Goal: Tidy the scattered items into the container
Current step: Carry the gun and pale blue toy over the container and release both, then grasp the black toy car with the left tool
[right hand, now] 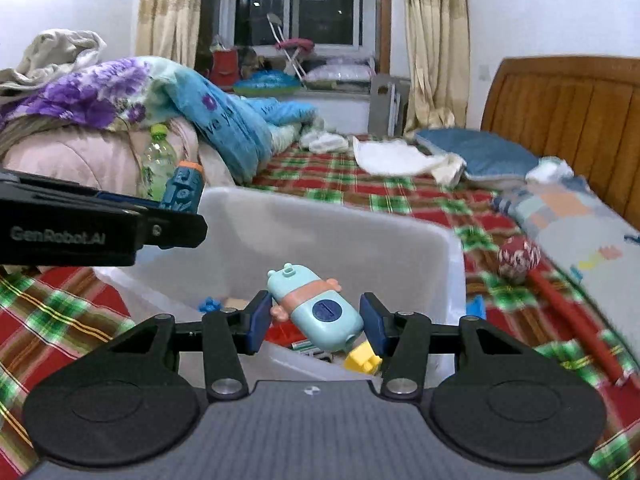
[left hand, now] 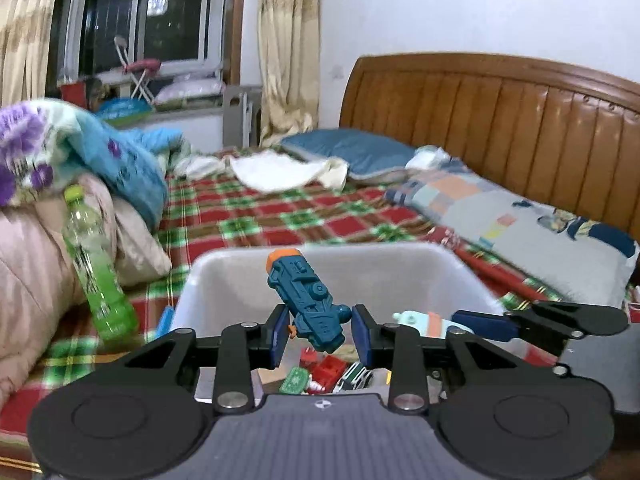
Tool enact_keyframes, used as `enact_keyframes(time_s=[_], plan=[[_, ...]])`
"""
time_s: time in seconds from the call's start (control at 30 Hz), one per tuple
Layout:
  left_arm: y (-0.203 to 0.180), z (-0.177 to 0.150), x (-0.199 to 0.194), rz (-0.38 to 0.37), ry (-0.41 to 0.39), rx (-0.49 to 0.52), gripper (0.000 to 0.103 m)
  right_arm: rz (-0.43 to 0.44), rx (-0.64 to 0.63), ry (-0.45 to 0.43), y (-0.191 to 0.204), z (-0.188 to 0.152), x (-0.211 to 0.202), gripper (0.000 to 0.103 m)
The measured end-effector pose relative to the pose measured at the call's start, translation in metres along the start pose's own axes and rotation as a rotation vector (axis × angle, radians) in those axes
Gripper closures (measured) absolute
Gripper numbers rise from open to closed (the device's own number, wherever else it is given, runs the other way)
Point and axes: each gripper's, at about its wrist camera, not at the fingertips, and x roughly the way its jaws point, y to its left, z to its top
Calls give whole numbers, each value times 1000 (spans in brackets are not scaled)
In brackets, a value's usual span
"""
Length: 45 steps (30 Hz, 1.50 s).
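A white plastic bin (left hand: 224, 280) (right hand: 360, 240) sits on the plaid bed with several small toys inside. My left gripper (left hand: 320, 334) is over the bin; a dark teal toy gun with an orange tip (left hand: 306, 296) stands between its blue pads, with a gap at the right pad. The gun also shows in the right wrist view (right hand: 182, 190). My right gripper (right hand: 314, 320) is over the bin too; a pale mint piggy toy with a pink band (right hand: 316, 308) lies between its pads, gaps on both sides. The piggy toy also shows in the left wrist view (left hand: 424, 322).
A green drink bottle (left hand: 96, 268) (right hand: 156, 164) leans on pink bedding left of the bin. A small blue toy (right hand: 476, 306) and a red stick (right hand: 576, 320) lie on the bedspread to the right. Pillows and a wooden headboard (left hand: 500, 100) stand behind.
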Motion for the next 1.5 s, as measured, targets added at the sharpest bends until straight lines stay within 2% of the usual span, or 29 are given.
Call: enact_keyframes(time_s=[0.1, 0.2, 0.3, 0.37, 0.43, 0.6, 0.73, 0.9, 0.97, 1.1, 1.3, 1.4, 1.5], plan=[[1, -10, 10, 8, 36, -3, 63, 4, 32, 12, -6, -2, 3, 50], [3, -14, 13, 3, 43, -7, 51, 0, 23, 9, -7, -2, 3, 48], [5, -14, 10, 8, 40, -6, 50, -32, 1, 2, -4, -1, 2, 38], [9, -15, 4, 0, 30, -22, 47, -33, 11, -7, -5, -1, 1, 27], [12, -17, -8, -5, 12, -32, 41, -27, 9, -13, -5, 0, 0, 23], [18, -31, -39, -27, -26, -45, 40, -43, -35, -34, 3, 2, -8, 23], [18, -44, -60, -32, -53, 18, 39, -39, -63, -64, 10, -1, -20, 20], [20, -73, -66, -38, 7, 24, 39, -40, -73, -91, 18, -15, -40, 17], [22, -87, -62, -48, 47, 15, 39, -41, -53, -92, 20, -26, -47, 13], [23, -109, -49, -59, 142, 21, 39, -14, -26, -69, 22, -55, -57, 13], [27, -115, -31, -80, 176, 5, 39, 9, 11, -26, 21, -88, -62, 13], [26, -113, -17, -62, 193, 21, 40, 14, 4, -24, 22, -98, -63, 13], [26, -118, 0, -47, 251, 35, 43, 2, -23, -21, 25, -103, -62, 13]])
